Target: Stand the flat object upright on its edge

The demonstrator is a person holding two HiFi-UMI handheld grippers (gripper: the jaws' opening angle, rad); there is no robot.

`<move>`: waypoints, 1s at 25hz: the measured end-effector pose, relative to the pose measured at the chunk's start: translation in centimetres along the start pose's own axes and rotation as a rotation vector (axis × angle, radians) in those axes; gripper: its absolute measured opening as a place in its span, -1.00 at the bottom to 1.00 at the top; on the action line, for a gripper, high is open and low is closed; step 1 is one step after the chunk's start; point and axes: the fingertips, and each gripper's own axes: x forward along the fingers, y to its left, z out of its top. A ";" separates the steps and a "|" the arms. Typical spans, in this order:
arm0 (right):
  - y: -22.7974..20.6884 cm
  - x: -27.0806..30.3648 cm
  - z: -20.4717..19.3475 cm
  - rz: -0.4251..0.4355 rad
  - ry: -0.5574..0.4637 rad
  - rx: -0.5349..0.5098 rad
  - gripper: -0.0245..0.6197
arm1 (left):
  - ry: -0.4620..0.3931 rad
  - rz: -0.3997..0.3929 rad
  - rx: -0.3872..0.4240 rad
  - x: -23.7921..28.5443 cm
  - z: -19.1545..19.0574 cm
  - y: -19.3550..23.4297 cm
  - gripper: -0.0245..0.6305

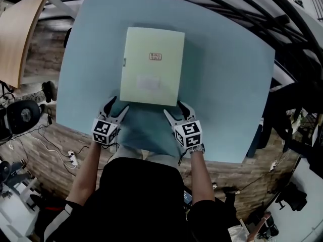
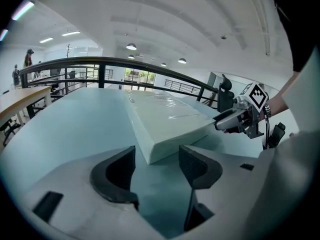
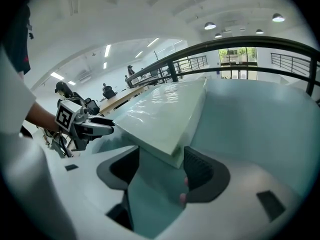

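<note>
Flat object (image 1: pixel 153 67): laid flat mid-worktop (image 1: pixel 232 84), somewhat toward the far edge, its near edge turned to both grippers.
Left gripper (image 1: pixel 118 105): jaws held apart; near-left corner is framed just ahead of them, not pinched.
Right gripper (image 1: pixel 173 108): jaws held apart; near-right corner is set between them (no pad seen pressing).
Step in hand: near corners to be gripped.
Care: corners should be seated deep and clamped evenly, then raised together so the far edge is pivoted on, not slid.

Bare tabletop (image 1: pixel 227 84) is left on both sides of the flat box (image 1: pixel 154 64), wider on its right. Its near corners are occupied by the left gripper (image 1: pixel 119 105) and right gripper (image 1: pixel 174 108); a dark railing (image 2: pixel 100 60) is set behind.
</note>
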 end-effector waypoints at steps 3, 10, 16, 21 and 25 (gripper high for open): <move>0.0 0.4 -0.1 0.004 0.016 -0.018 -0.13 | 0.023 -0.051 0.010 0.6 -0.1 -0.4 -0.15; -0.3 1.3 -0.4 -0.009 0.038 -0.042 -0.13 | 0.024 -0.098 0.024 1.4 0.1 -0.4 -0.15; -0.8 1.9 -0.6 -0.027 0.062 -0.082 -0.12 | 0.042 -0.126 0.058 2.0 0.0 -0.8 -0.13; -1.0 2.2 -1.0 -0.035 0.076 -0.095 -0.11 | 0.033 -0.126 0.054 2.2 0.2 -0.9 -0.07; -1.0 2.3 -1.0 -0.035 0.088 -0.116 -0.10 | 0.035 -0.139 0.055 2.3 0.2 -1.0 -0.07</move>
